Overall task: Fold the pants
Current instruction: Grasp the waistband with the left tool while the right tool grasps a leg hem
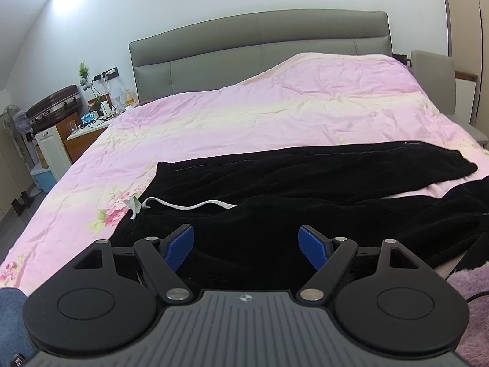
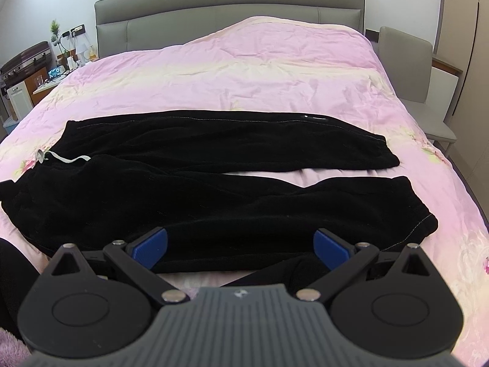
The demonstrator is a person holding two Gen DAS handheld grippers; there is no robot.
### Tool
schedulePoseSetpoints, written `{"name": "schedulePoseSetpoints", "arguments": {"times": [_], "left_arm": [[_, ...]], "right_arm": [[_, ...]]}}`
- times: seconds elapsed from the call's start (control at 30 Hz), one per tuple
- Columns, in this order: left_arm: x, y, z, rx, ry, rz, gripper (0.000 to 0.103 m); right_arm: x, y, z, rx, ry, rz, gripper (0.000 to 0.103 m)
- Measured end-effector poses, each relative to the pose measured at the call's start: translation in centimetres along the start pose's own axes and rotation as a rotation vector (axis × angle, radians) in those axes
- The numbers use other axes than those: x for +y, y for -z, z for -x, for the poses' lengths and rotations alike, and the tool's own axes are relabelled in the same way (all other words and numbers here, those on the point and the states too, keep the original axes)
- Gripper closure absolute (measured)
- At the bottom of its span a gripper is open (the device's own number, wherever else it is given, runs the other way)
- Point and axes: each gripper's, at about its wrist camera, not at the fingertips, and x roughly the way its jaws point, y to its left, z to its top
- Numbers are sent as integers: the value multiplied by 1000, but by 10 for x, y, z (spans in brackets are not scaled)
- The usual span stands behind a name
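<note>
Nearest the lens in the left wrist view is the left claw (image 1: 246, 244), its blue pads (image 1: 180, 246) spread wide with nothing pinched between them, hanging over the waist end of the black pants (image 1: 275, 189). In the right wrist view the right claw (image 2: 241, 247) is likewise spread and empty, over the near leg of the pants (image 2: 214, 208).

The pants lie flat across the bed (image 1: 214, 116), on its pink floral cover, well short of the grey headboard (image 1: 259, 39). The waist is at the left and the two legs run to the right, parted by a strip of pink cover. A white drawstring (image 1: 189, 206) trails from the waist across the black cloth.

Only the right wrist view shows both cuffs complete, the far leg's cuff (image 2: 385, 153) and the near leg's cuff (image 2: 421, 217), each lying flat on the cover. The left wrist view cuts off the near leg at the right edge.

The left wrist view alone shows a standing fan (image 1: 15, 122) and a bit of blue denim (image 1: 12, 315) at the lower left corner. Both views show a cluttered nightstand (image 1: 91, 125) left of the headboard and a grey chair (image 2: 409, 70) to its right.
</note>
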Motion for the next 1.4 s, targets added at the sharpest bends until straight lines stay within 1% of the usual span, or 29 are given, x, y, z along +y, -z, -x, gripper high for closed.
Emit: {"name": "schedulePoseSetpoints", "arguments": {"times": [0.07,0.17,0.23,0.27,0.33,0.4,0.43,0.53,0.57,0.63,0.7,0.83,0.9,0.97,1.07,1.13,1.2,1.37,1.4], "left_arm": [[11,-4,-7,20,0,-48,19],[33,-7,-14,11,-14,-157,21],[50,-8,-18,9,-3,-240,21],[60,-8,-22,20,8,-277,22],[78,-9,-31,58,30,-342,23],[95,-8,-42,99,49,-416,23],[101,-6,-47,116,53,-457,23],[117,4,-72,195,56,-602,23],[122,10,-81,233,58,-648,23],[128,23,-101,309,61,-734,23],[135,37,-121,396,81,-809,23],[140,61,-153,504,123,-905,23],[137,73,-171,529,128,-988,23],[135,82,-185,542,135,-1036,23],[132,93,-203,554,157,-1070,22],[130,100,-210,567,176,-1099,21],[125,104,-213,564,174,-1129,20],[125,117,-211,548,150,-1127,20],[124,117,-211,544,143,-1119,22]], "right_arm": [[-6,-3,-5,-10,-25,27,5],[-22,-10,-12,-39,-70,95,5],[-37,-18,-19,-30,-55,136,6],[-44,-22,-22,-23,-44,154,8],[-64,-33,-33,8,-6,185,20],[-85,-43,-43,45,18,190,22],[-96,-47,-48,61,17,186,26],[-126,-55,-66,126,3,163,36],[-134,-57,-70,139,0,158,36],[-149,-58,-79,163,2,169,40],[-162,-57,-86,183,-9,186,42],[-183,-55,-100,239,21,221,42],[-191,-52,-107,285,29,266,42],[-196,-48,-112,331,8,325,42],[-196,-39,-119,392,-16,455,42],[-193,-33,-124,440,-24,546,42],[-189,-26,-130,479,-43,620,41],[-178,-4,-148,547,-100,775,39],[-177,0,-151,554,-97,811,39]]}}
